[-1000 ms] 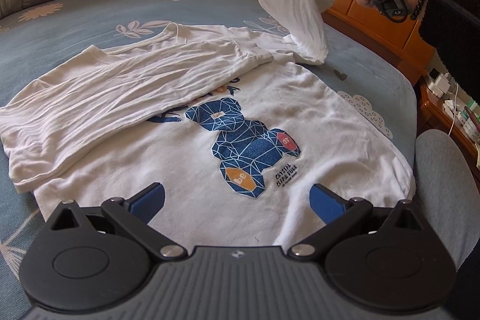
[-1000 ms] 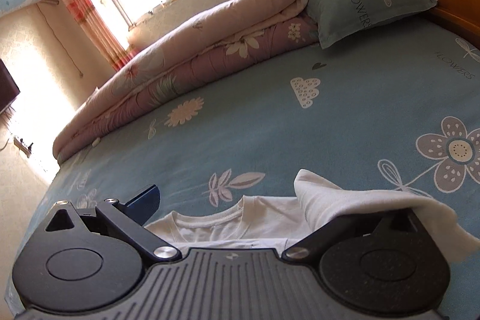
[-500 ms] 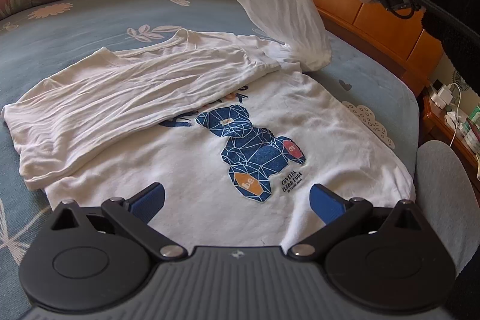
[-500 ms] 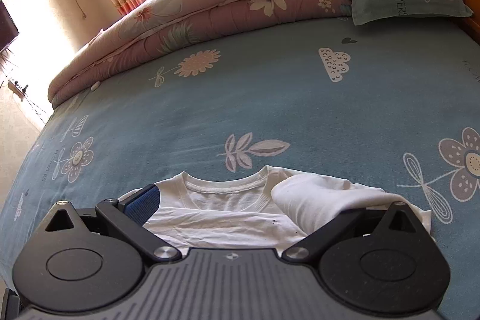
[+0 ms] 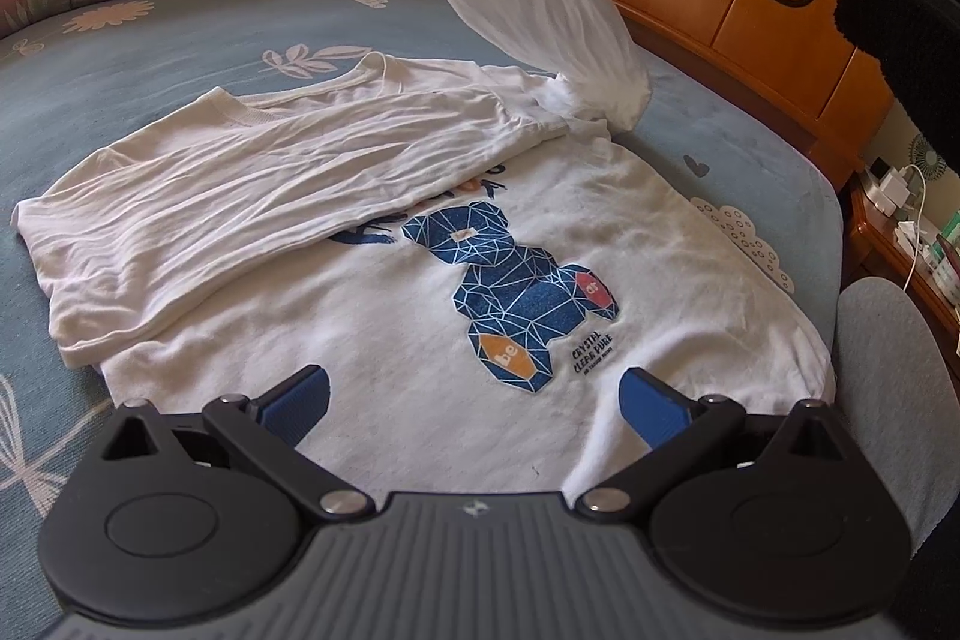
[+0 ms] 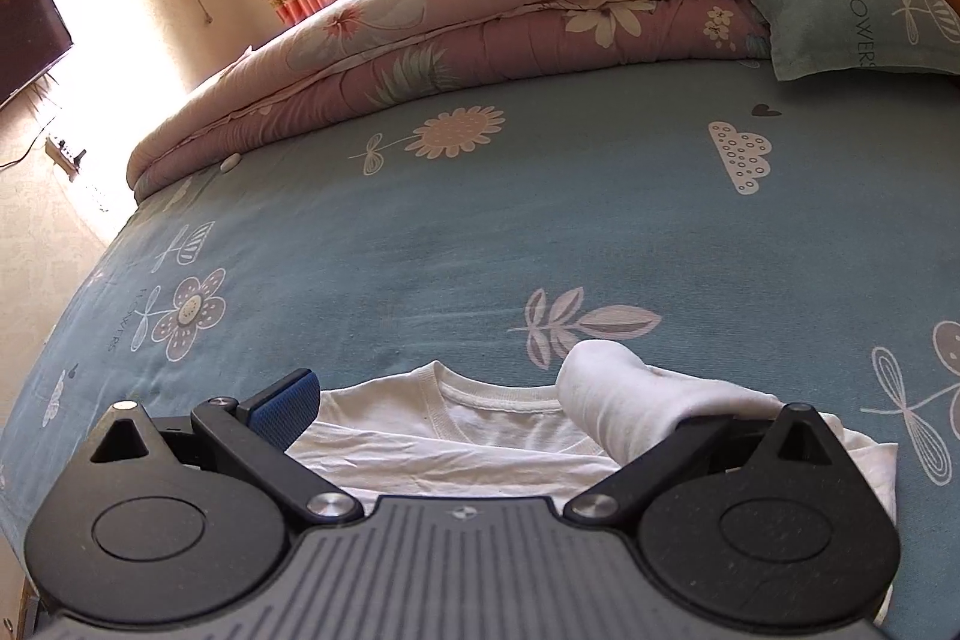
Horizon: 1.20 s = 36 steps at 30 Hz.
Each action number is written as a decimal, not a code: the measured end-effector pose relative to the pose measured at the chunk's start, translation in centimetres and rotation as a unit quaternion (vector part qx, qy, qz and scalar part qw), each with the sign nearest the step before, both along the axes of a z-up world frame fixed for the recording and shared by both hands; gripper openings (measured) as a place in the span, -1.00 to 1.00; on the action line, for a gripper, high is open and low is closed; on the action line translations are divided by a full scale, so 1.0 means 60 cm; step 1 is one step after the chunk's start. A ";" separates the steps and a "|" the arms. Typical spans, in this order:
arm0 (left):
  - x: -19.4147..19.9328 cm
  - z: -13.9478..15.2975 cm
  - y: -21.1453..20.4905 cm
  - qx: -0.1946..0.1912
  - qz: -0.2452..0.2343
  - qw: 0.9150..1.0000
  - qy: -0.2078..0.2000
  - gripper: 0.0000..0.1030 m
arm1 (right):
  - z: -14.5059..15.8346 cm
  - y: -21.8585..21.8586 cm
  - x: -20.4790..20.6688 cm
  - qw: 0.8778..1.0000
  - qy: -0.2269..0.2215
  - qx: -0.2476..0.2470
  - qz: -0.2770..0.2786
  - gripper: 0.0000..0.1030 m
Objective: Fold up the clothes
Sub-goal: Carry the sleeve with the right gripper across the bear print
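Right hand-held gripper [image 6: 474,415] lifts sleeve [image 5: 540,10] over blue floral bedsheet [image 6: 480,232].

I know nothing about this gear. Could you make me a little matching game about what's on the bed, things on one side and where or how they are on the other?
Things:
1. sleeve
2. left gripper
3. pillow
4. bear print

States:
A. open, over the shirt
B. lifted off the bed
C. blue, on the shirt's front
D. beside the folded quilt

Pairs: 1-B, 2-A, 3-D, 4-C
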<state>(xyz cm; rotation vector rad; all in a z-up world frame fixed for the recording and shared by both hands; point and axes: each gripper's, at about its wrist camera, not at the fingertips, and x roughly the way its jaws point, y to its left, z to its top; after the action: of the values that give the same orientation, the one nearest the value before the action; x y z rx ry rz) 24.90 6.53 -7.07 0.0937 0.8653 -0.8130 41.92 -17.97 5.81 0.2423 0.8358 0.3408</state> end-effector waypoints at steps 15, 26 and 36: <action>0.003 -0.012 0.007 0.033 0.009 0.999 0.004 0.98 | 0.006 0.095 -0.008 0.997 -0.011 0.001 0.074 1.00; 0.001 -0.007 0.019 0.027 0.012 1.000 -0.001 0.98 | -0.008 0.134 -0.006 0.995 -0.004 0.009 0.102 1.00; -0.009 0.011 0.039 0.007 0.017 0.999 -0.027 0.98 | -0.025 0.168 -0.006 0.992 0.007 0.001 0.123 1.00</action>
<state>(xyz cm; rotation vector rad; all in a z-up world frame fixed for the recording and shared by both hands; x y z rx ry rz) 24.35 8.89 -6.42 0.1132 0.8206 -0.7696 41.57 -7.92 4.30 0.1429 0.8818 0.5710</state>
